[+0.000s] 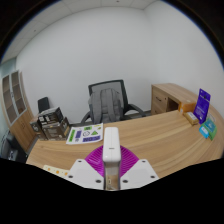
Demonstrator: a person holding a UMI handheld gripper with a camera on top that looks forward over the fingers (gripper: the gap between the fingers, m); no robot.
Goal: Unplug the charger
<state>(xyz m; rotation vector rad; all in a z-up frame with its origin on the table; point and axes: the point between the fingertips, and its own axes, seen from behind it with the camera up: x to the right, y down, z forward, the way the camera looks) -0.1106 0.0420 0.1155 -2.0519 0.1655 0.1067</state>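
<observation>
From my seat at the remote end, I see the tongs (112,172) clenched on a white, box-shaped plastic charger (112,150), which stands upright between the two purple finger pads (96,160) and rises a little above them. Both pads press against its sides, with no gap that I can make out. The charger is held up in the air above the near edge of the long, curved, light-wood table (150,135); I cannot see any socket, cable or prongs on it from this angle.

Beyond the charger, flat on the table, lies a white sheet printed with green and purple patches (84,134), just ahead of the tongs and slightly to one side. Behind the table, a grey high-backed office chair with armrests (108,102) sits facing me, pushed close to the far edge. Off to the chair's side stands a smaller dark chair (48,118), near a pale cabinet with glass doors (11,95) against the wall.

On the other side, a low light-wood cabinet (172,98) rests against the white wall (90,50). At that end of the table I can pick out an upright purple card or box (203,103), with a small teal object (207,129) lying near it, closer to me. What either of those two items actually is, I cannot tell.
</observation>
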